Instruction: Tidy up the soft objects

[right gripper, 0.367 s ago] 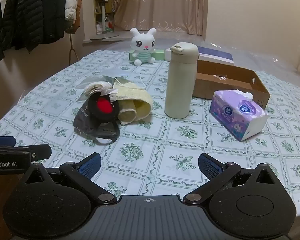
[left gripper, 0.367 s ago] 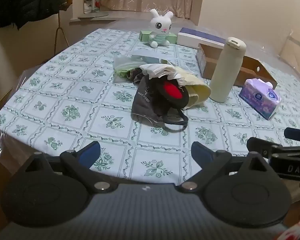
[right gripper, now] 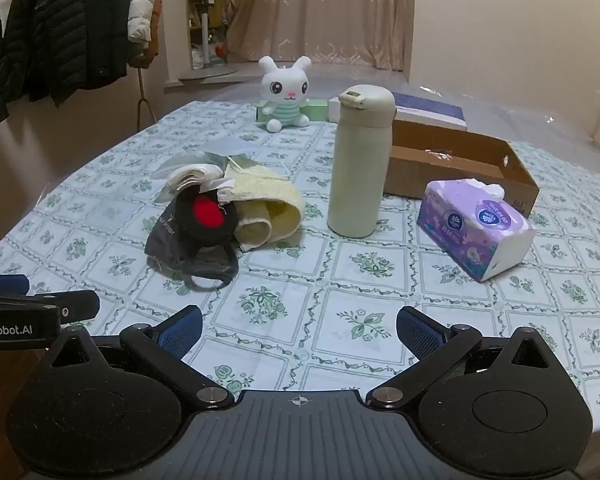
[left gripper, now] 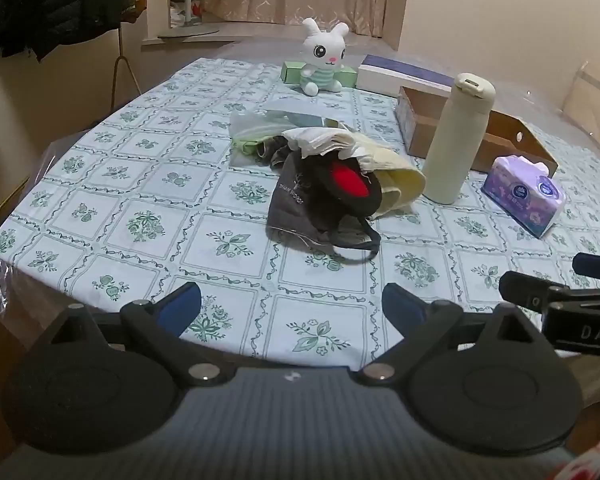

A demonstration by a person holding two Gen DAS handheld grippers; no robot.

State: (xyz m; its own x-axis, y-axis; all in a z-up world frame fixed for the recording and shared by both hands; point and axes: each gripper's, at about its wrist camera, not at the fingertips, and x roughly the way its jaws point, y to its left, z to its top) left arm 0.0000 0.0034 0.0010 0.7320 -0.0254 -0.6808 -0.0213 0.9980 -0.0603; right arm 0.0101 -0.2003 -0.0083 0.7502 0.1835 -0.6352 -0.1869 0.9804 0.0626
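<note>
Knitted yellow cloth (right gripper: 268, 208) curls beside a smooth cylindrical flask (right gripper: 358, 164).

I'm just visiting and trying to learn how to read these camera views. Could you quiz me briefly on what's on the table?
1. True or false: the cream bottle lies on its side.
2. What stands beside the purple tissue pack, on its far side? A) a brown cardboard box B) a laptop C) a plate
3. Fill in: the red patch sits on a ____ soft item in the fabric pile.

Key
1. False, it stands upright on the table.
2. A, the cardboard box.
3. Black; it rests on a grey cloth bag, beside a pale yellow cloth.
</note>
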